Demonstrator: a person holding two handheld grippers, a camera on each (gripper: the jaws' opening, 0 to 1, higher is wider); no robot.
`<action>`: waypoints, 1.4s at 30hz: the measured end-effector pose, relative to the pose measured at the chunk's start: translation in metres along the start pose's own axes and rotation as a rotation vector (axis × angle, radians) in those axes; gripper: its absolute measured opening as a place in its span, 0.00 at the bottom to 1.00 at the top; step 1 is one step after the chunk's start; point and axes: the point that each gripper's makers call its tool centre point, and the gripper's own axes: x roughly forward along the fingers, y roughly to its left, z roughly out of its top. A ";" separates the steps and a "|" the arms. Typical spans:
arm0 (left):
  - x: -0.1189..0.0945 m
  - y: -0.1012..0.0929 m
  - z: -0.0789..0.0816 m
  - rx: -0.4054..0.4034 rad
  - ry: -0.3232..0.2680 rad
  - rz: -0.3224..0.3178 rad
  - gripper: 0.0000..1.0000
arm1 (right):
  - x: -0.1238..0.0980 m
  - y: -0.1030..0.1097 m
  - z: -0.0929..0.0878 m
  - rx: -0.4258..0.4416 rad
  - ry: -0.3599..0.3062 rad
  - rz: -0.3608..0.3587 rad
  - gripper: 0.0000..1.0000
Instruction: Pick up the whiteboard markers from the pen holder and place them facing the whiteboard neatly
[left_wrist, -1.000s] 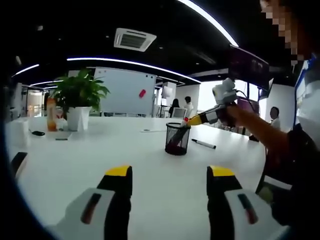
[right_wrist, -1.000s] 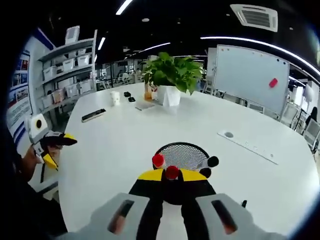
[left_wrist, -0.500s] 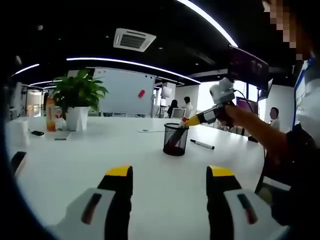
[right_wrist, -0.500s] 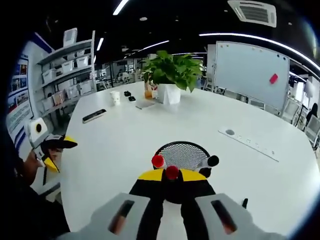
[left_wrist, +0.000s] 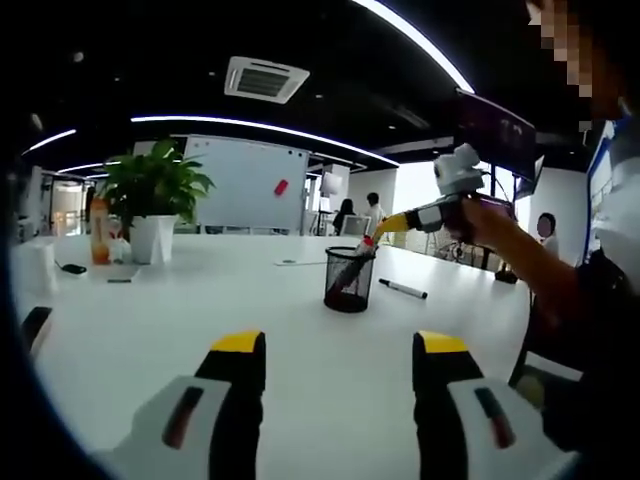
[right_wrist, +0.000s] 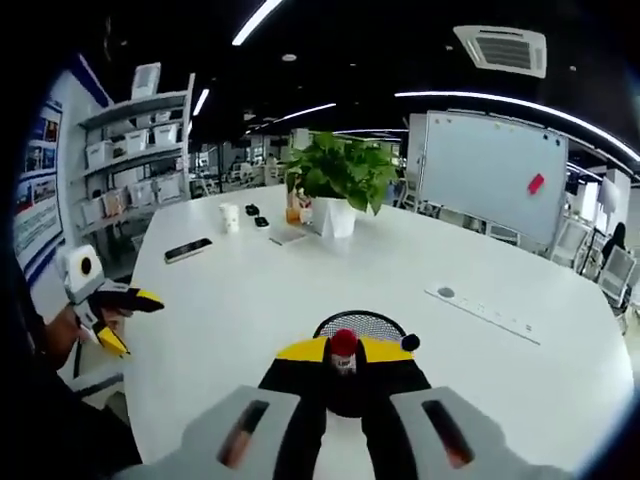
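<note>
A black mesh pen holder (left_wrist: 349, 280) stands mid-table. Above it my right gripper (left_wrist: 393, 224) is shut on a red-capped whiteboard marker (left_wrist: 366, 242), whose lower end slants down into the holder. In the right gripper view the holder (right_wrist: 360, 324) lies just past the shut right gripper (right_wrist: 343, 352), with the red marker cap (right_wrist: 343, 341) between the yellow tips and a black-capped marker (right_wrist: 408, 343) at the rim. My left gripper (left_wrist: 340, 348) stands open over bare table, well short of the holder, and appears far left as the left gripper (right_wrist: 118, 318). The whiteboard (left_wrist: 250, 183) stands beyond the table.
One black marker (left_wrist: 405, 289) lies on the table right of the holder. A potted plant (left_wrist: 155, 195) and an orange bottle (left_wrist: 101, 228) stand at the far left. A phone (right_wrist: 187, 249) and a cup (right_wrist: 231, 217) lie near the plant (right_wrist: 335, 175). People sit in the background.
My right gripper has risen, drawing the red-capped marker up and out of the holder, which now looks smaller and farther in its view. The left gripper has stayed put.
</note>
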 end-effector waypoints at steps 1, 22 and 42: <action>0.000 -0.001 0.001 0.001 -0.001 -0.002 0.60 | -0.003 0.000 0.002 0.000 -0.015 -0.004 0.13; -0.002 -0.010 0.006 0.022 -0.006 -0.002 0.60 | -0.031 0.002 -0.028 0.080 -0.104 -0.065 0.13; -0.002 -0.009 0.006 0.017 -0.010 -0.002 0.60 | -0.032 -0.003 -0.039 0.083 -0.098 -0.111 0.13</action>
